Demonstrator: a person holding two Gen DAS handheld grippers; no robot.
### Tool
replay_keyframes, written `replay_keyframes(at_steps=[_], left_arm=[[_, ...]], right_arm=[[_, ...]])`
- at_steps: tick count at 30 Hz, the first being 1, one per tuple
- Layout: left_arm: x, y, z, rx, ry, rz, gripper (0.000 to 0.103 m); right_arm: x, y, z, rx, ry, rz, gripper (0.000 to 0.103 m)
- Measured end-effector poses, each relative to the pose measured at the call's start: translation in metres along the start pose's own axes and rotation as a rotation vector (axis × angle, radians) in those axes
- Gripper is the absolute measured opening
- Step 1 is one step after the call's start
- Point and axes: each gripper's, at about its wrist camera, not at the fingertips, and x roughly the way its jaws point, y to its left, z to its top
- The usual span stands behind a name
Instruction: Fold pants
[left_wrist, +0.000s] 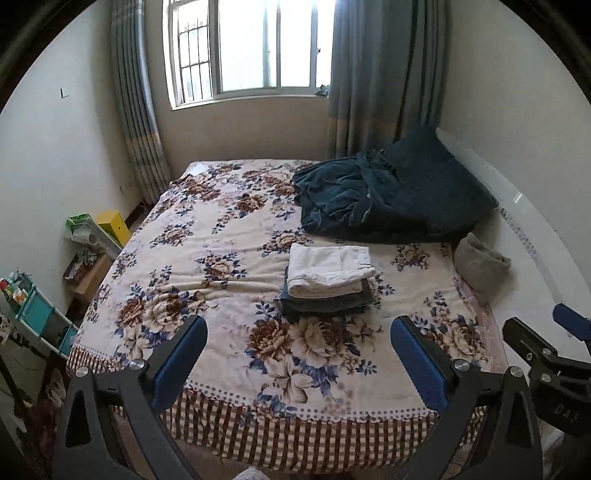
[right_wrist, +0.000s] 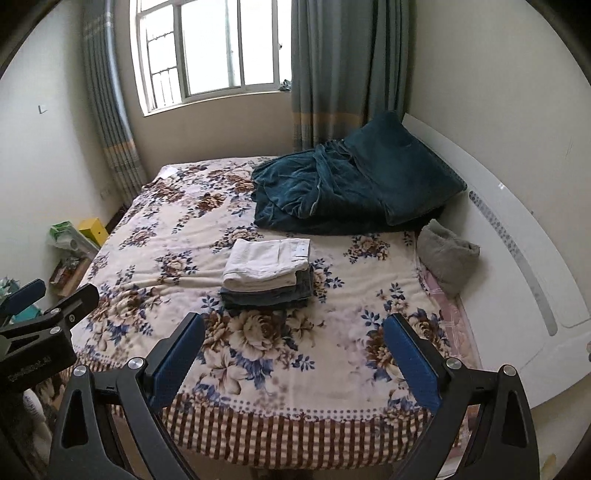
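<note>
Folded white pants (left_wrist: 328, 269) (right_wrist: 267, 264) lie on top of a stack of folded dark pants (left_wrist: 327, 304) (right_wrist: 267, 293) in the middle of the flowered bedspread (left_wrist: 207, 266) (right_wrist: 162, 266). My left gripper (left_wrist: 299, 328) hangs open above the bed's near edge, well short of the stack, nothing between its blue pads. My right gripper (right_wrist: 293, 326) is open too, at the same distance, empty. Each gripper shows at the edge of the other's view: the right gripper's fingers (left_wrist: 532, 343), the left gripper's fingers (right_wrist: 59, 306).
A crumpled dark teal blanket (left_wrist: 391, 195) (right_wrist: 351, 184) fills the bed's far right. A grey cloth bundle (left_wrist: 480, 264) (right_wrist: 448, 254) lies by the white headboard (right_wrist: 517, 236). Boxes and a shelf (left_wrist: 92, 236) stand on the floor at left. Window and curtains behind.
</note>
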Motion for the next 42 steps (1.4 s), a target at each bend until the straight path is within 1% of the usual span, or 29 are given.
replay_keyframes(at_steps=[3,5,7,12,14,15,18,24,25,27,29,33,36,42], left_arm=[[-0.017,-0.005,-0.004,0.006,-0.017,0.015,0.102],[-0.026,-0.008,-0.005,0.0,-0.031,0.032,0.102],[-0.032,-0.009,-0.006,-0.003,-0.044,0.053,0.102],[-0.035,-0.013,-0.007,-0.017,-0.049,0.069,0.102],[-0.032,-0.015,-0.006,-0.022,-0.052,0.074,0.103],[-0.028,-0.016,-0.005,-0.026,-0.05,0.077,0.103],[-0.019,-0.019,-0.003,-0.041,-0.047,0.084,0.103],[0.014,-0.023,0.006,-0.047,-0.036,0.127,0.103],[0.02,-0.023,0.008,-0.048,-0.027,0.12,0.103],[0.034,-0.025,0.011,-0.044,-0.018,0.13,0.103],[0.05,-0.026,0.013,-0.044,0.003,0.122,0.103],[0.069,-0.03,0.017,-0.03,0.015,0.155,0.103],[0.079,-0.031,0.021,-0.026,0.025,0.166,0.103],[0.084,-0.029,0.024,-0.029,0.028,0.177,0.103]], right_arm=[[-0.024,-0.005,-0.003,-0.006,-0.02,0.006,0.099],[-0.032,-0.008,-0.004,-0.006,-0.025,0.02,0.099],[-0.035,-0.011,-0.002,-0.009,-0.026,0.032,0.099],[-0.035,-0.021,0.006,-0.021,-0.028,0.049,0.099],[-0.028,-0.024,0.011,-0.027,-0.033,0.045,0.1],[-0.024,-0.026,0.014,-0.023,-0.036,0.046,0.102],[-0.009,-0.033,0.022,-0.004,-0.045,0.054,0.102],[0.039,-0.039,0.038,-0.002,-0.045,-0.008,0.102],[0.047,-0.039,0.042,-0.002,-0.049,-0.017,0.102],[0.066,-0.039,0.046,-0.006,-0.051,-0.044,0.102],[0.085,-0.04,0.049,-0.006,-0.029,-0.055,0.102],[0.116,-0.042,0.052,0.005,0.008,-0.05,0.102],[0.13,-0.042,0.053,0.007,0.019,-0.057,0.102],[0.138,-0.042,0.052,0.013,0.023,-0.051,0.102]])
